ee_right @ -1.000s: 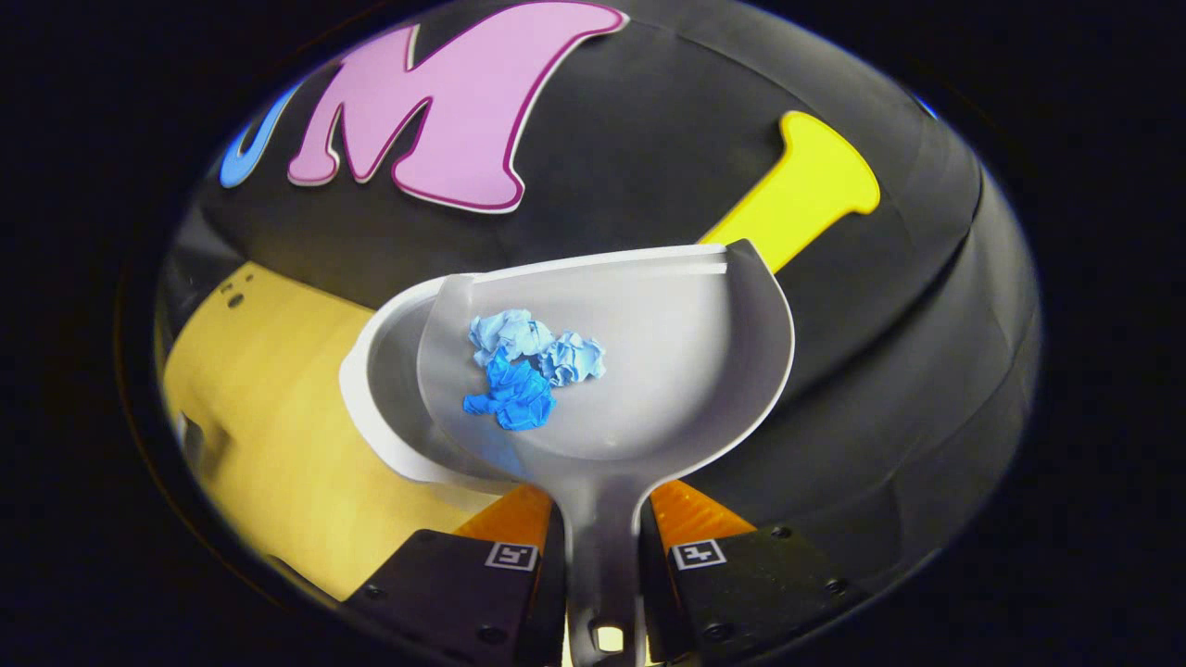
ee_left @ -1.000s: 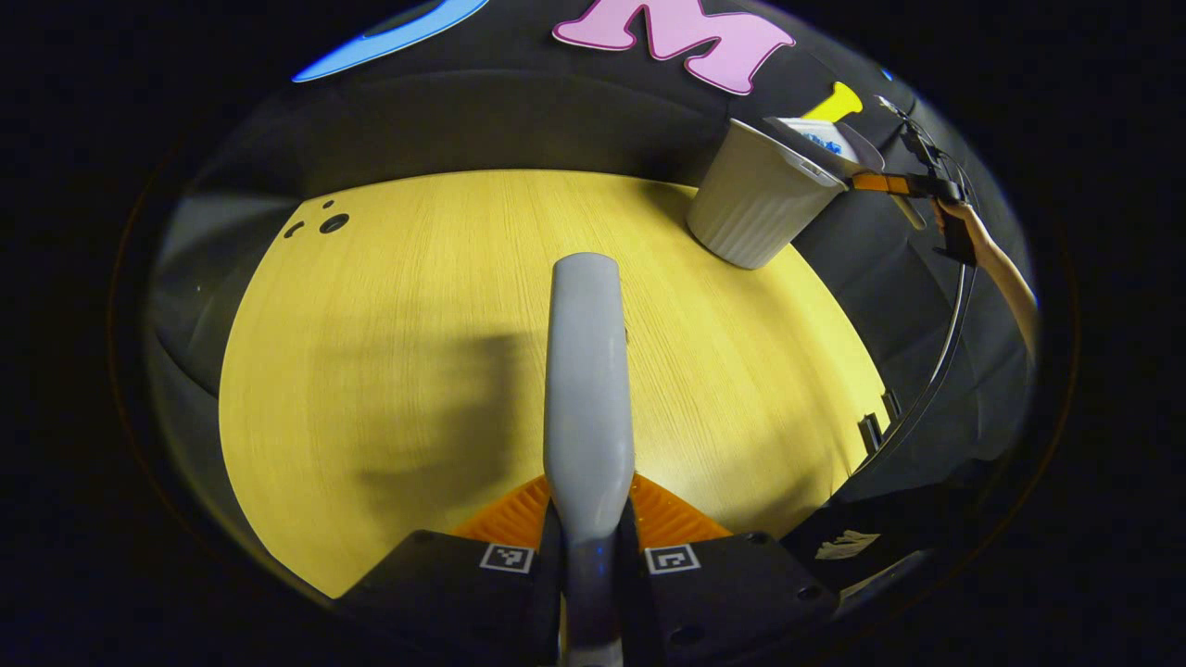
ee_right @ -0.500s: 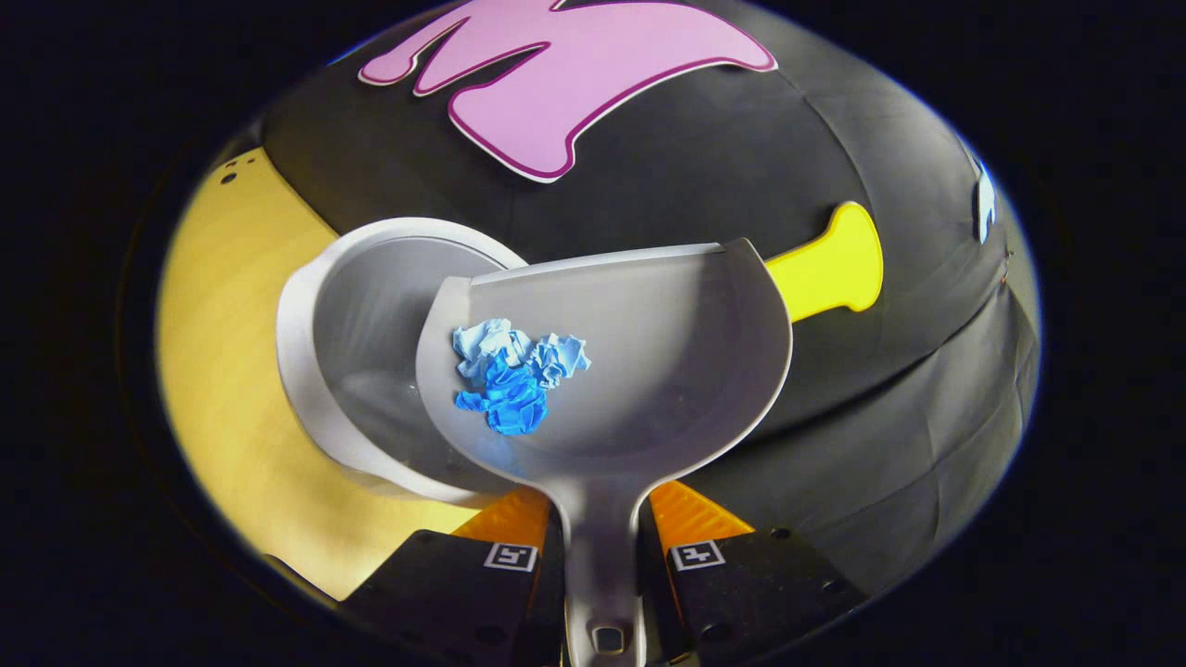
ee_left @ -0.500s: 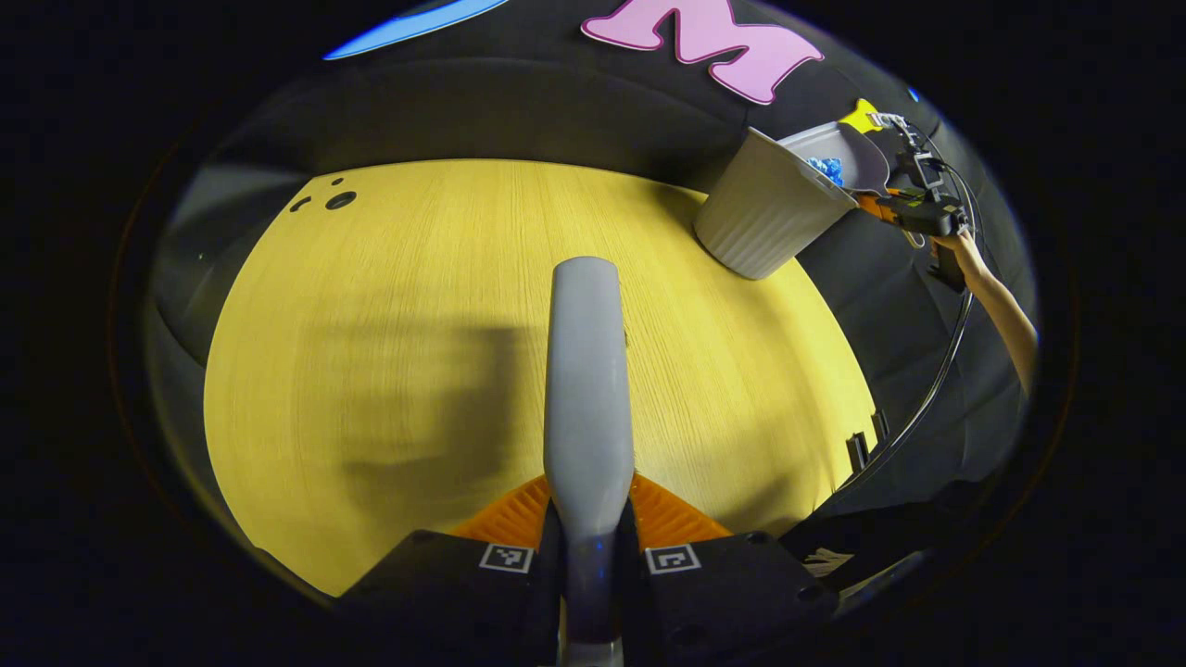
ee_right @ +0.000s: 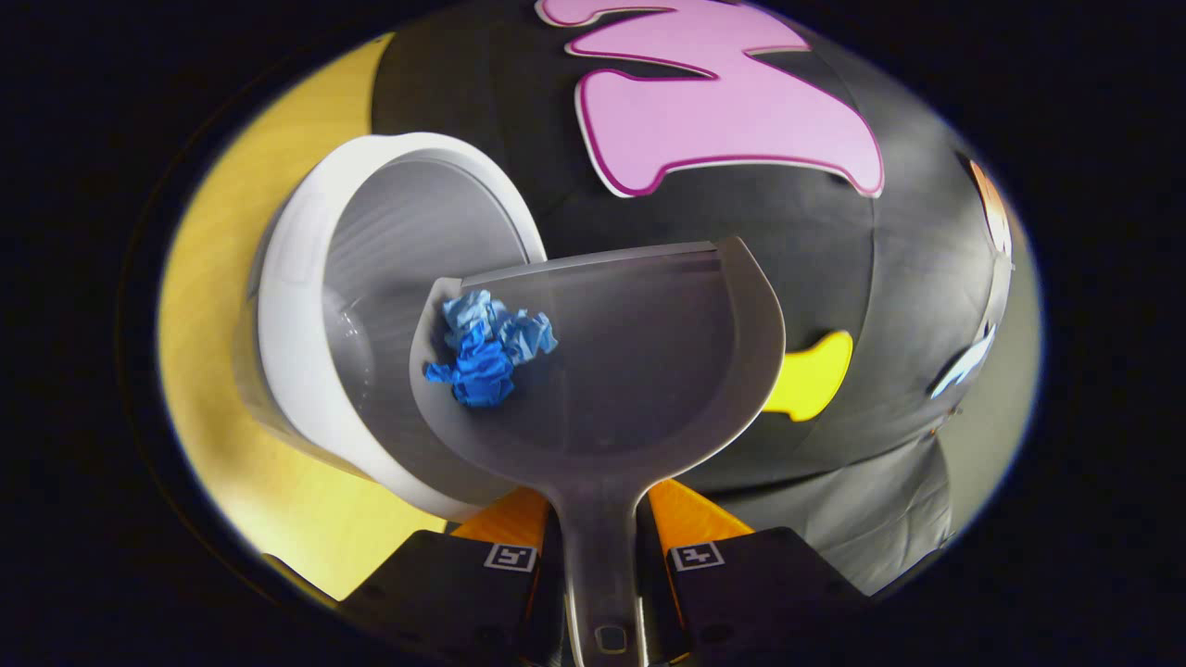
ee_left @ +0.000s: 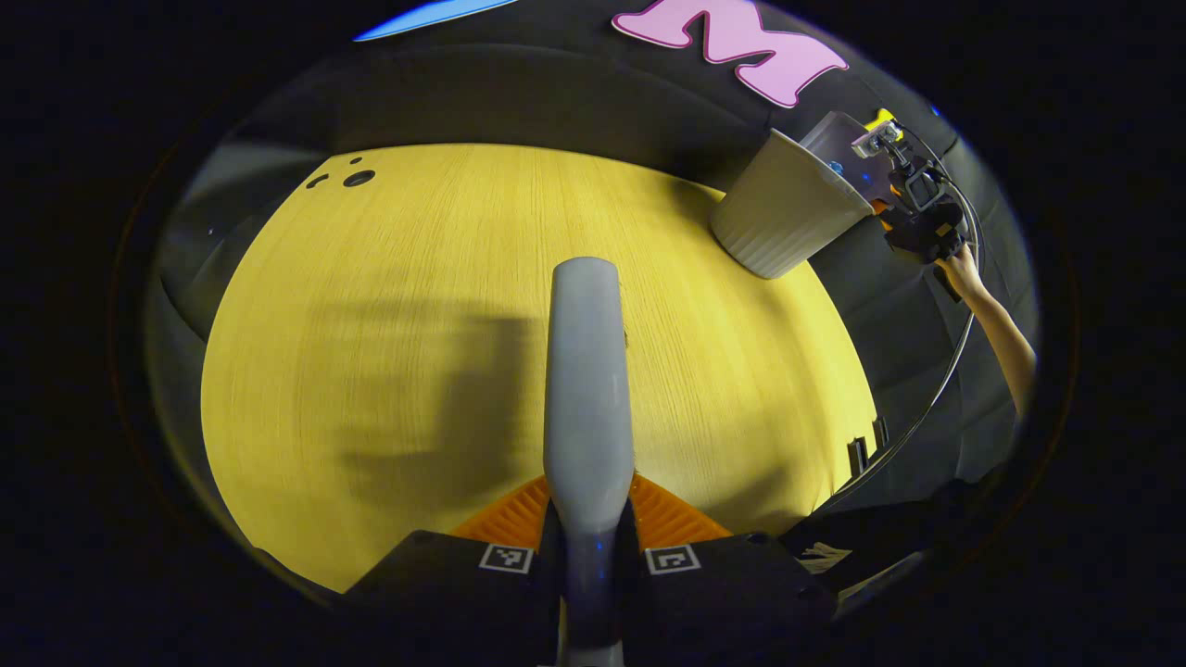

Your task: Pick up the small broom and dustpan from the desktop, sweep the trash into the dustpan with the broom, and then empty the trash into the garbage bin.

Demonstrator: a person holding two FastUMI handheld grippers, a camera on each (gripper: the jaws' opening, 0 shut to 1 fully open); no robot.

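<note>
Right gripper view, right gripper point(ee_right: 600, 556): clamped on dustpan point(ee_right: 639, 371) handle.
Trash point(ee_right: 486, 347): in the tilted pan, at its bin-side edge.
Garbage bin point(ee_right: 306, 306): just beyond; emptying pending.
Left gripper point(ee_left: 589, 533): closed on broom point(ee_left: 584, 371) above desktop point(ee_left: 389, 333).

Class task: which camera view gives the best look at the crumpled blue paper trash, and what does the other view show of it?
The right gripper view: the crumpled blue paper trash lies large and sharp in the grey plastic dustpan, beside the white ribbed garbage bin. The left gripper view shows only a tiny, distant blue speck at the bin's rim.
</note>
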